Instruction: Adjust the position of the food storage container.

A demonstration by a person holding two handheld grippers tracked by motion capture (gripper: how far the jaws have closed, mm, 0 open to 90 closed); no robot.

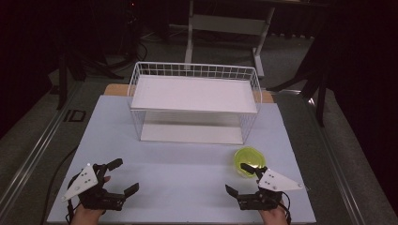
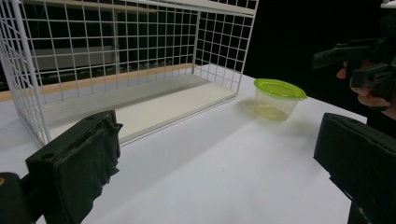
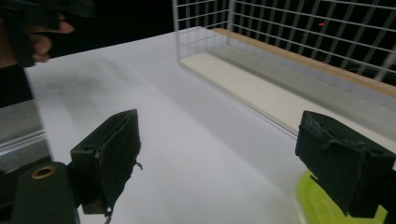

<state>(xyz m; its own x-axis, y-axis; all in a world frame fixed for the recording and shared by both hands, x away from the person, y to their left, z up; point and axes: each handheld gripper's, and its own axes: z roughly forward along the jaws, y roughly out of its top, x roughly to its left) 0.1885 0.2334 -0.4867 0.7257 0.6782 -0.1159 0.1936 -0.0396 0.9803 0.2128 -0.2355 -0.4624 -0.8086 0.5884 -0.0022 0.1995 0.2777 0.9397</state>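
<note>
A small clear tub with a lime-green lid [image 1: 249, 161] stands on the white tabletop [image 1: 178, 159], in front of the right corner of a white wire rack [image 1: 195, 71]. My right gripper [image 1: 237, 178] rests open just in front of the tub, its far jaw close to the lid; the green lid [image 3: 322, 207] shows by its right jaw, with bare table between the jaws [image 3: 224, 154]. My left gripper [image 1: 126, 175] lies open at the front left, nothing in it [image 2: 219, 158]. From there the tub [image 2: 278, 97] sits ahead to the right.
The wire rack [image 2: 116, 56] has a flat white top board [image 1: 192, 93] and an open front over a white base board [image 3: 243, 88]. Behind the table are dark floor, cables and the legs of a stand [image 1: 190, 42]. A hand holds the other gripper [image 2: 364, 60].
</note>
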